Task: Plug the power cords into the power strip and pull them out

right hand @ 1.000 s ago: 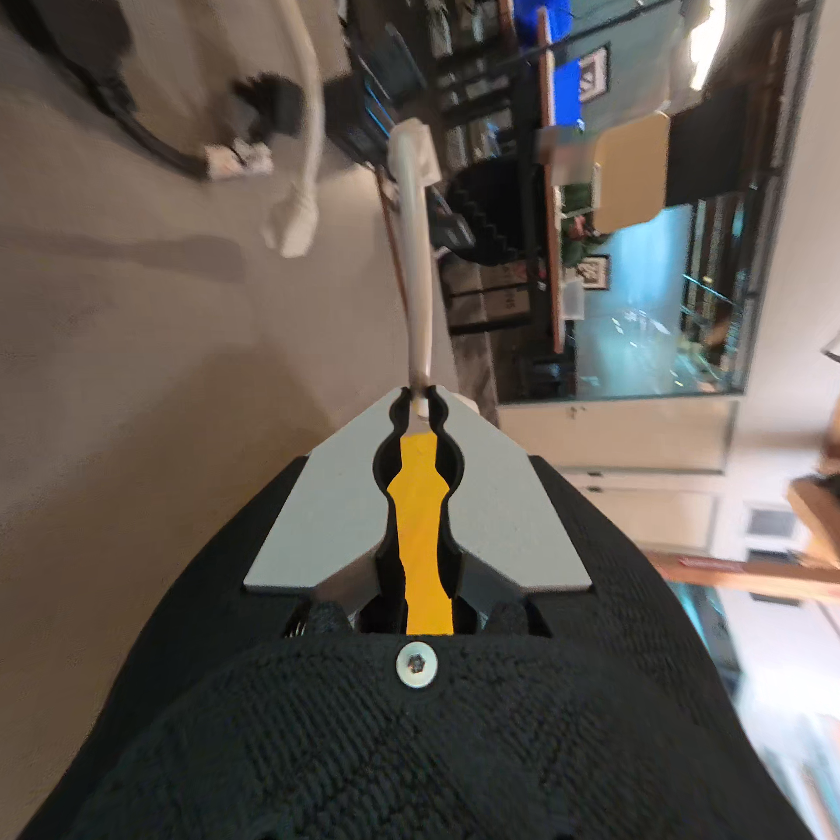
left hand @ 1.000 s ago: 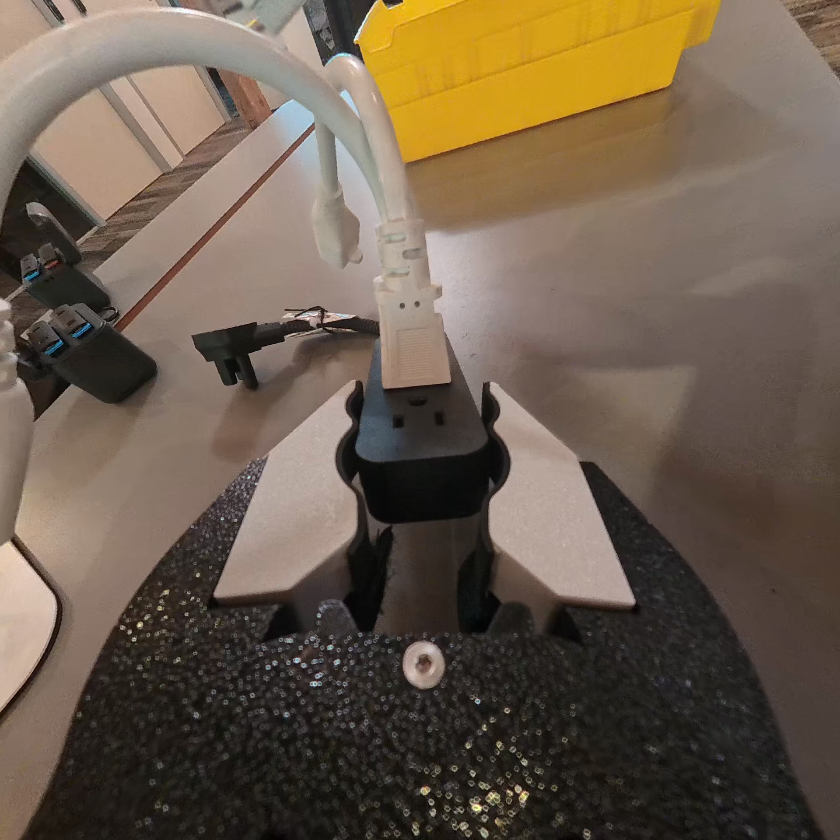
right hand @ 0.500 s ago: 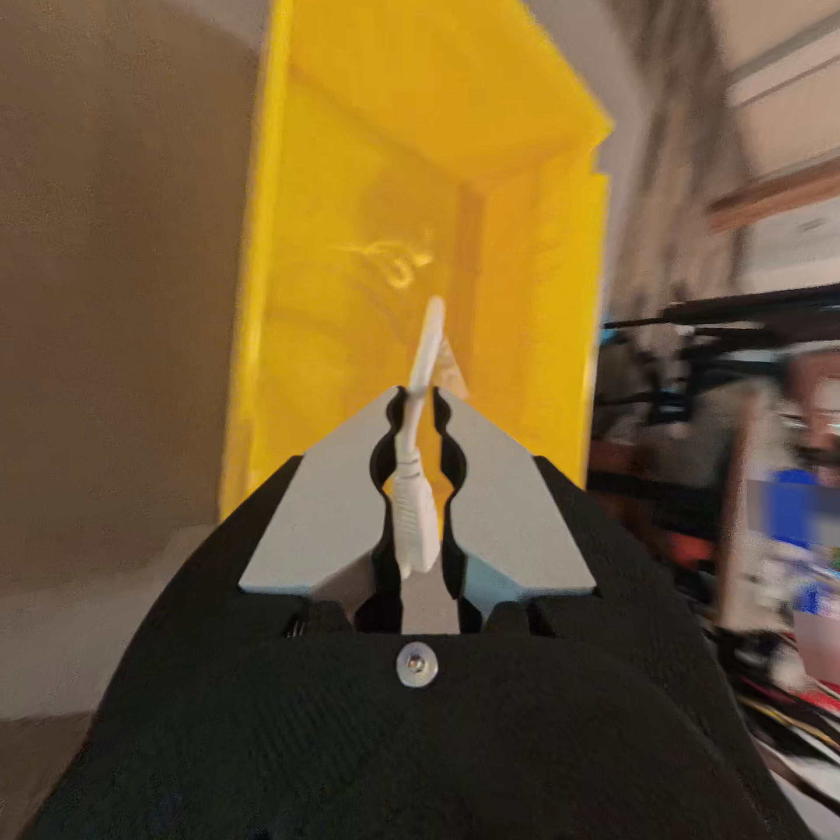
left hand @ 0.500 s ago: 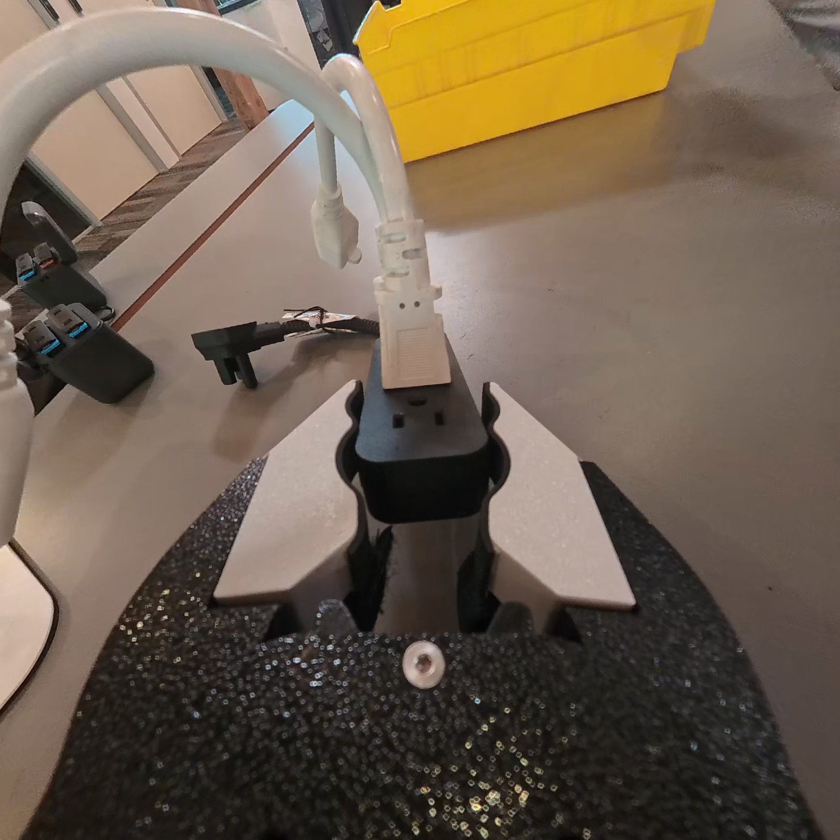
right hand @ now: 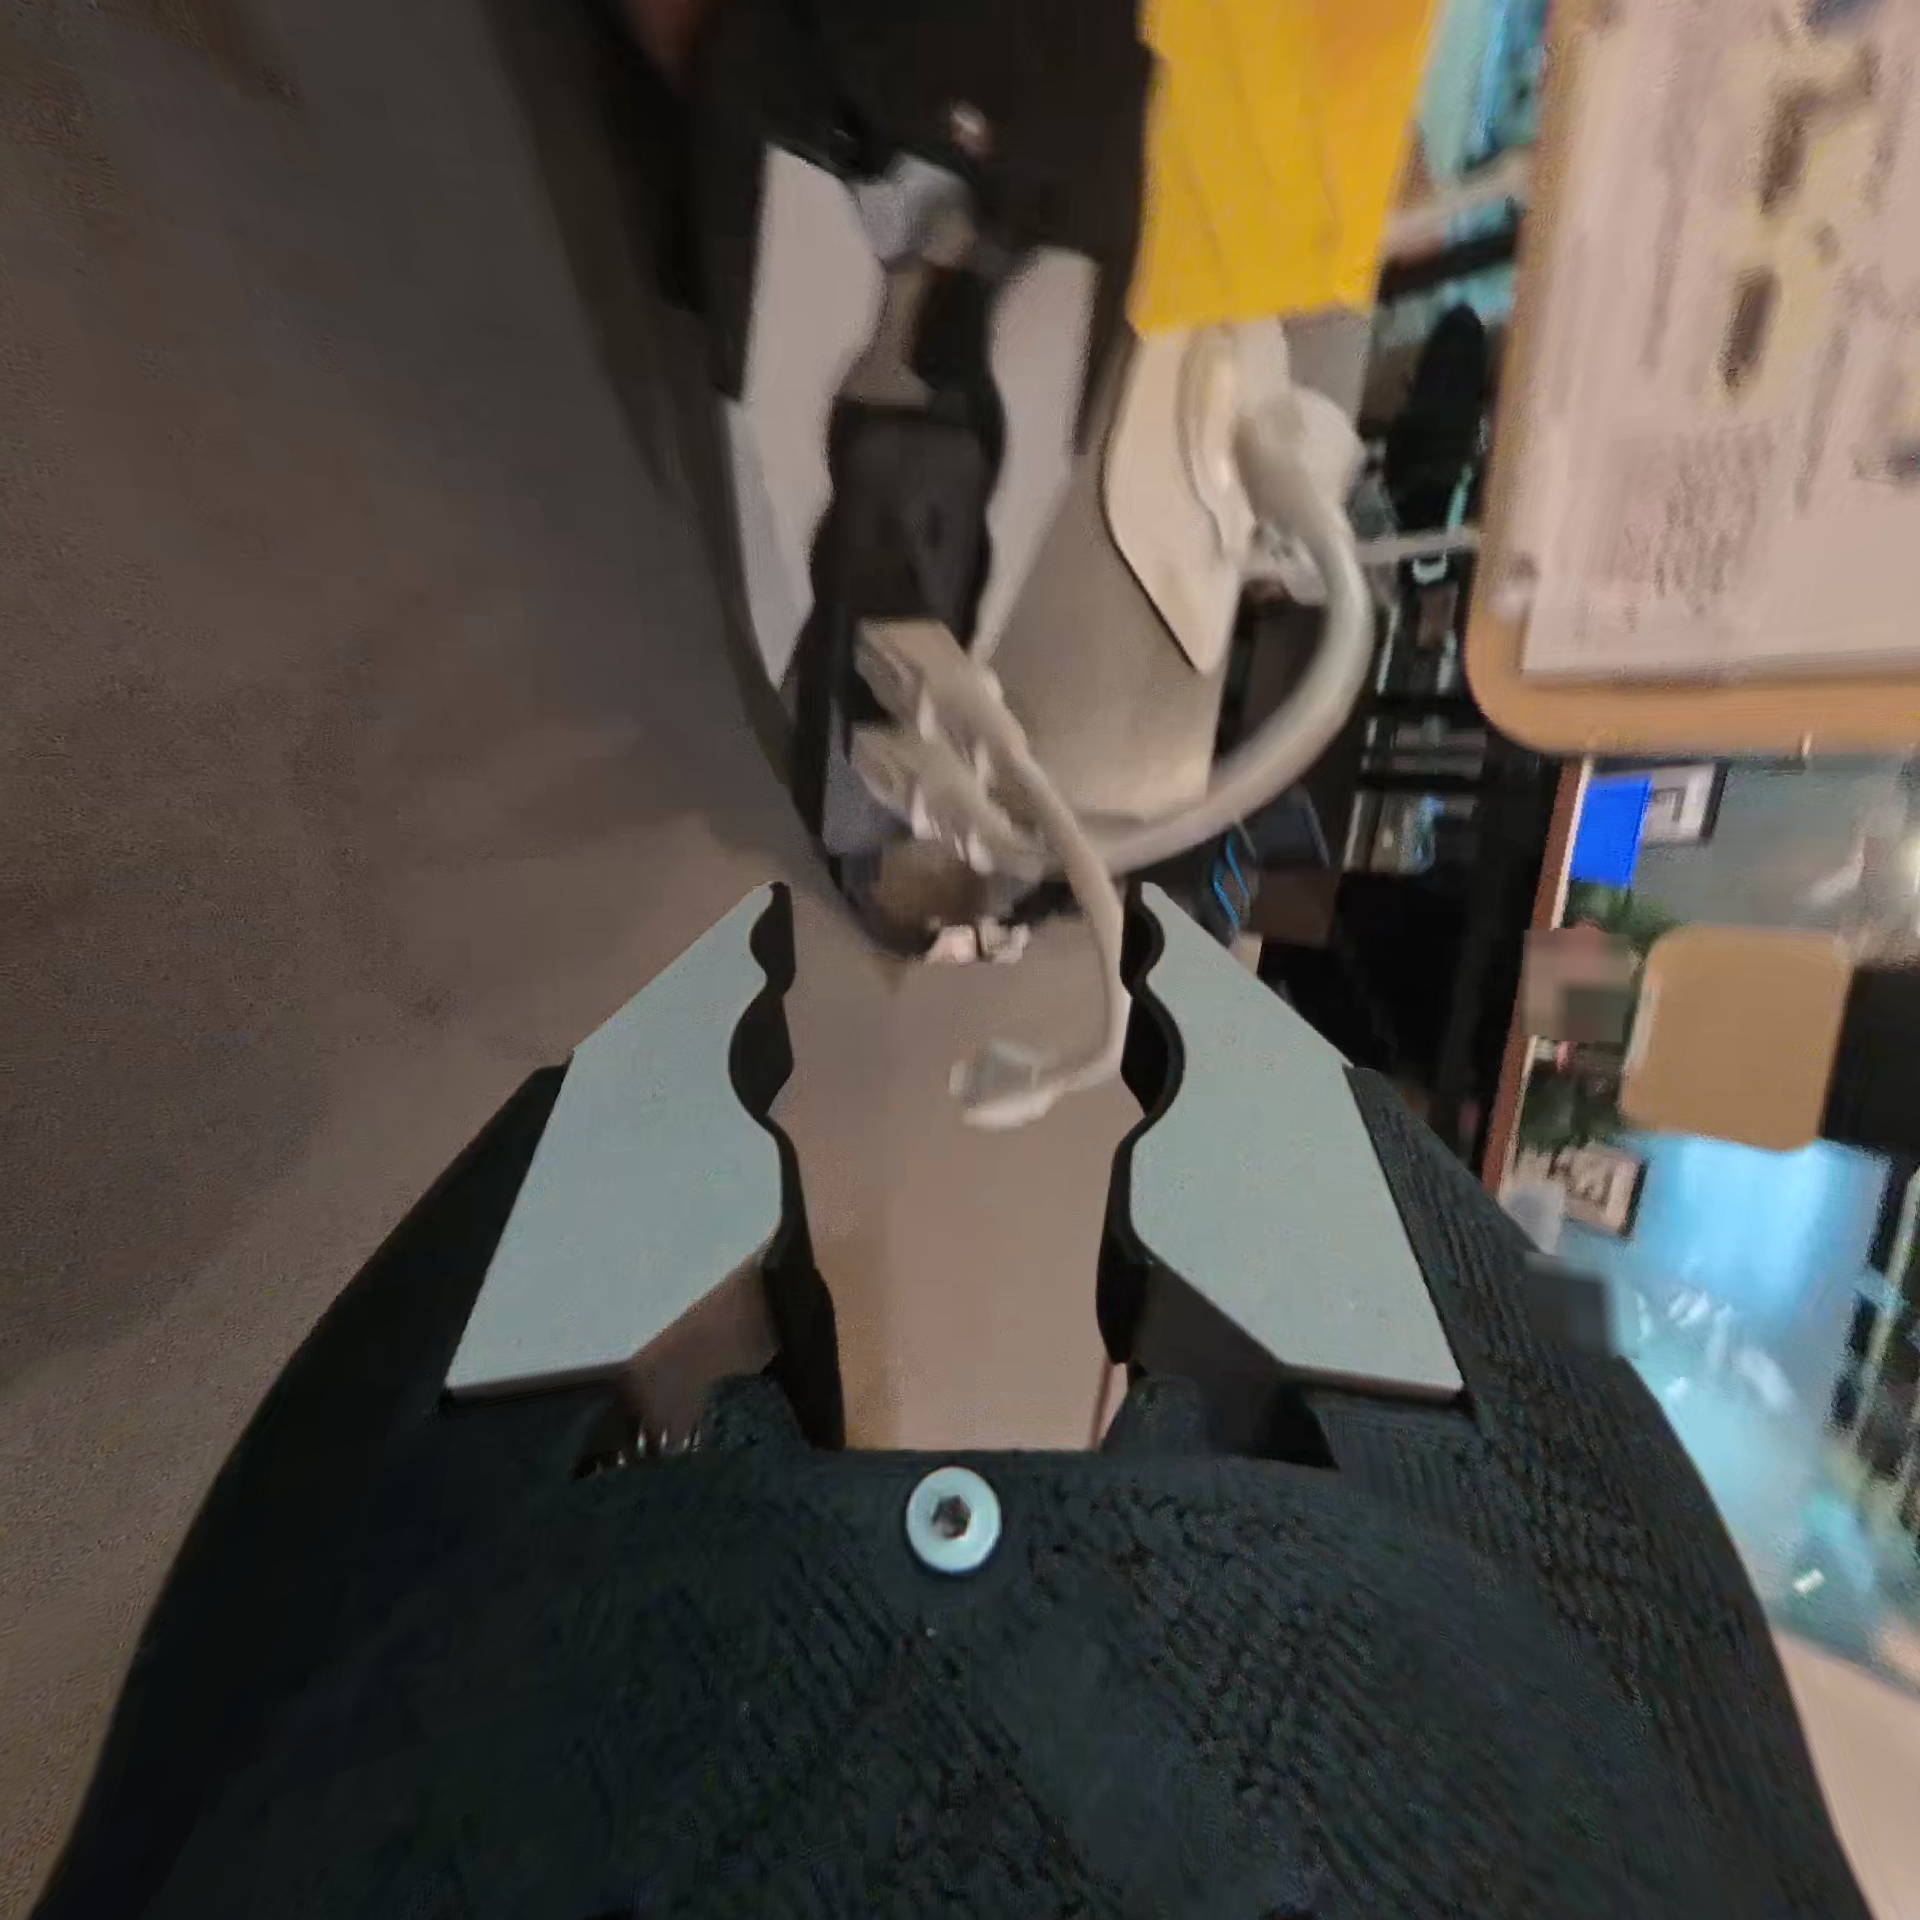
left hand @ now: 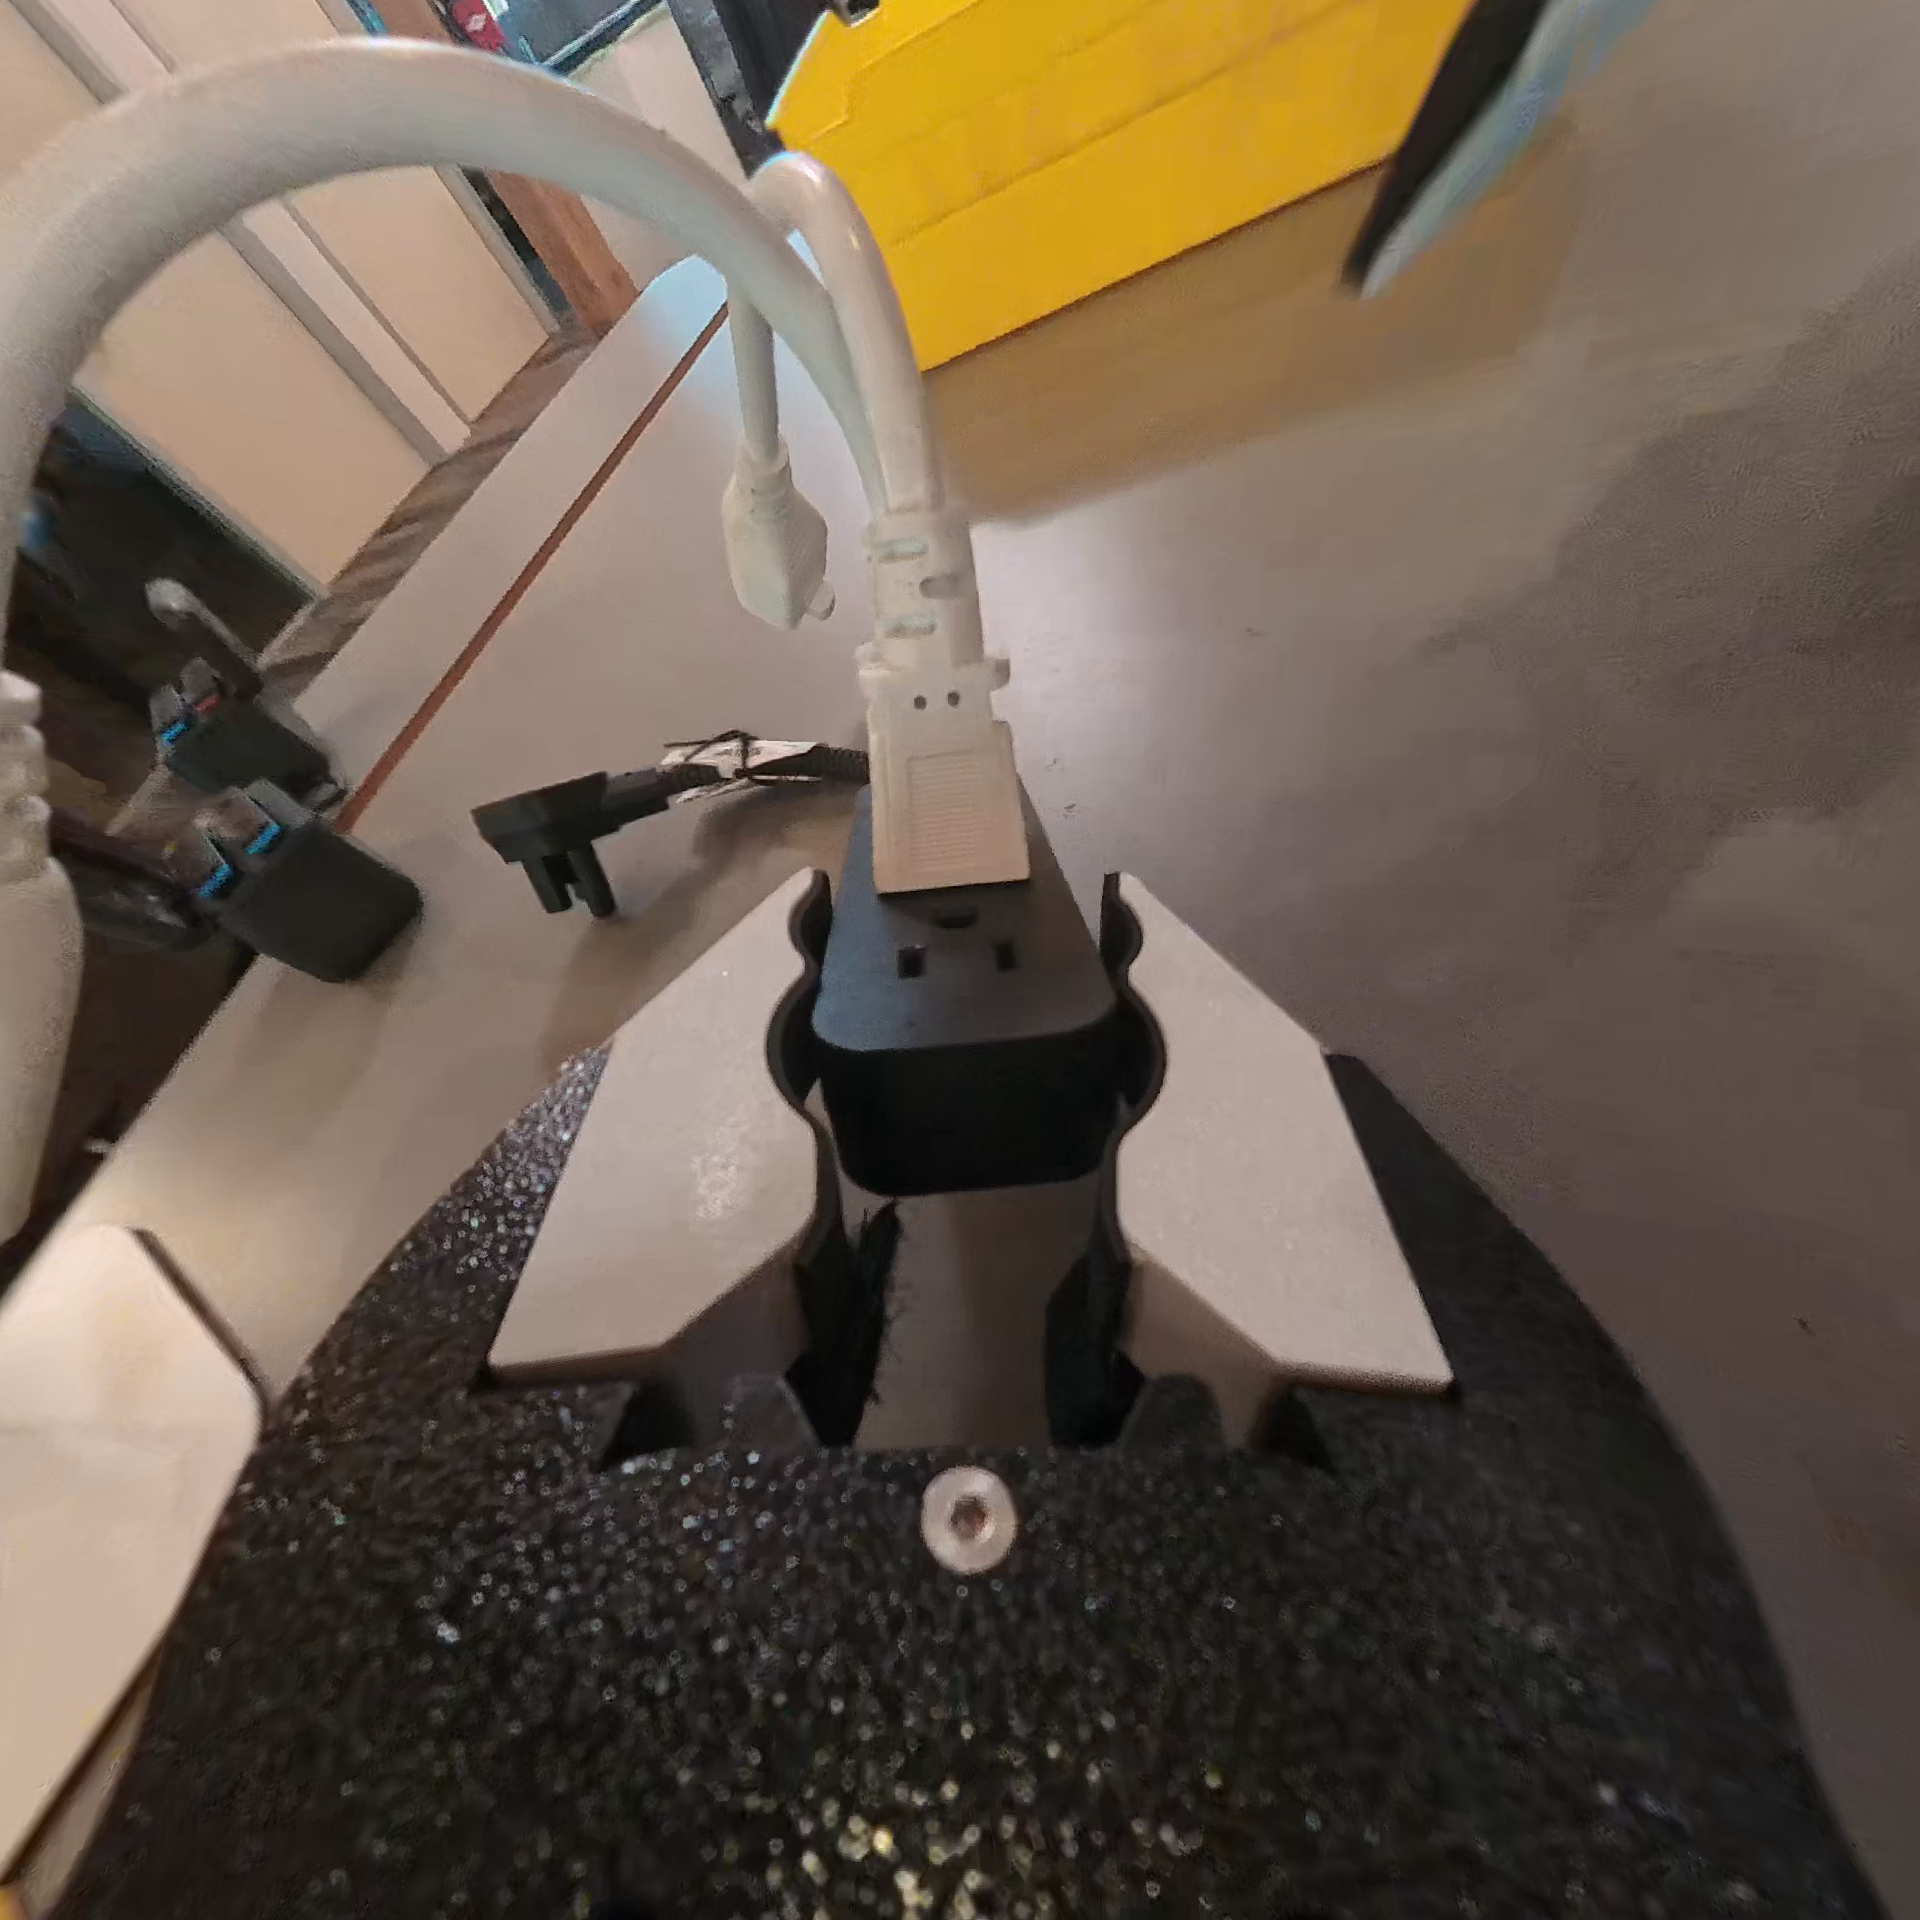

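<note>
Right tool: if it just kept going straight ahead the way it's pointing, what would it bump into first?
Probably the loose white plug dangling between the open right tool's fingers, then the black power strip beyond. The picture is blurred, so depth is uncertain.

Office-like lab, grey worktable [left hand: 1455, 831], yellow parts bin [left hand: 1091, 135], cluttered shelving [right hand: 1423, 644]

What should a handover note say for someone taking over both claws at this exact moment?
Left claw: shut on the black power strip, holding its near end.
Right claw: open, empty, pointed at the strip.
White plug is seated in the strip; its cord's loose plug dangles behind. Nearest socket is free. Yellow bin stands beyond.
Left: pull the seated plug, a guess.
</note>
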{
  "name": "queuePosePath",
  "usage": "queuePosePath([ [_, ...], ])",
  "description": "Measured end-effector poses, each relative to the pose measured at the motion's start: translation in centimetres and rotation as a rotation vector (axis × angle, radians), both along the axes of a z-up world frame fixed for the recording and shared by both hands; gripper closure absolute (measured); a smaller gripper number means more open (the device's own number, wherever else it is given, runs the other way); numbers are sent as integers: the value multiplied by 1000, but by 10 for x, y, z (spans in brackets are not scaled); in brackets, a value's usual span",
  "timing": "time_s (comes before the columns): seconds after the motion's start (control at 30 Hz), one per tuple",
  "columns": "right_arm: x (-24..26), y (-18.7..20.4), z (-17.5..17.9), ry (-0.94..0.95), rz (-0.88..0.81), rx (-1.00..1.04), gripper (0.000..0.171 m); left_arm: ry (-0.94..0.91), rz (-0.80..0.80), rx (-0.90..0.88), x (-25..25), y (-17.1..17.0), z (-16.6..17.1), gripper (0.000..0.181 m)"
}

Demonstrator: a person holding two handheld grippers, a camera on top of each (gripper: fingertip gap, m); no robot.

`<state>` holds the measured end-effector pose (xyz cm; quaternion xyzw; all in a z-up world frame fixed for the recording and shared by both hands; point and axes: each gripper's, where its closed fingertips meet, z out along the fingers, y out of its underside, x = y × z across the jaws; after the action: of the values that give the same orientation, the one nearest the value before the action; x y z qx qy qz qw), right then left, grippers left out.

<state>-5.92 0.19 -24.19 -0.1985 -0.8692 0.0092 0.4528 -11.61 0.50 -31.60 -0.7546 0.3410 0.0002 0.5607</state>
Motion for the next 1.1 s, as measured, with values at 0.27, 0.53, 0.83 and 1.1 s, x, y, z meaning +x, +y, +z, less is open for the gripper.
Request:
queuePosePath([
  [0.27,-41,10,-38,-67,39,443,114,181,7,62,10,-5,4,131],
  [0.53,-37,5,-57,-90,32,560,129,312,-19,150,31,-5,9,131],
  [0.83,-25,4,-60,15,64,287,147,320,-92,156,45,4,3,90],
  [1.1,-23,8,-57,144,102,96,148,410,-66,168,45,20,4,132],
])
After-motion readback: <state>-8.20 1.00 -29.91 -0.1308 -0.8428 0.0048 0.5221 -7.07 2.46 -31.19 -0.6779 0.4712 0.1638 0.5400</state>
